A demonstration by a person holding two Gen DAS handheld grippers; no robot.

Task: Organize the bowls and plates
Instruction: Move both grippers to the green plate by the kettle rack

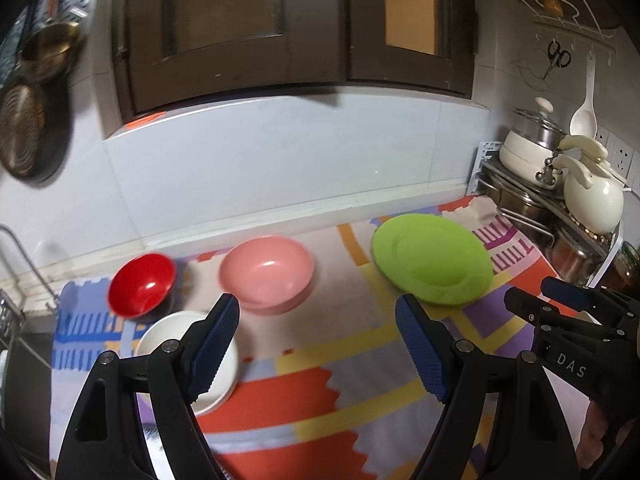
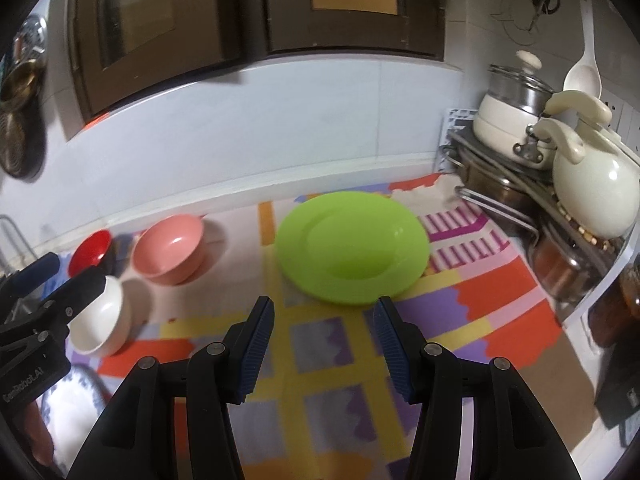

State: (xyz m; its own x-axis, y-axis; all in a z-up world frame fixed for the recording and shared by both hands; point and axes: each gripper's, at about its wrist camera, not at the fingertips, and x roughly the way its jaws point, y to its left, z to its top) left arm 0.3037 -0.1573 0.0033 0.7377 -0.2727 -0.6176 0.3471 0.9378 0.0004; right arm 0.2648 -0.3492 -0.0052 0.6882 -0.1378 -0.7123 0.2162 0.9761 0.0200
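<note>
Both wide open, empty: left gripper (image 1: 318, 340), right gripper (image 2: 324, 344). Green plate (image 2: 352, 246) centre frame, 3 bowls left. Risk: thin rim slipping, skidding toward pot rack (image 2: 516, 196).

"DAS" on right gripper (image 1: 560, 300); "GenRobot.AI" on left gripper (image 2: 52, 280).

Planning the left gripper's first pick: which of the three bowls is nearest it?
The white bowl, right beside the left gripper; the red bowl and pink bowl sit farther back.
</note>
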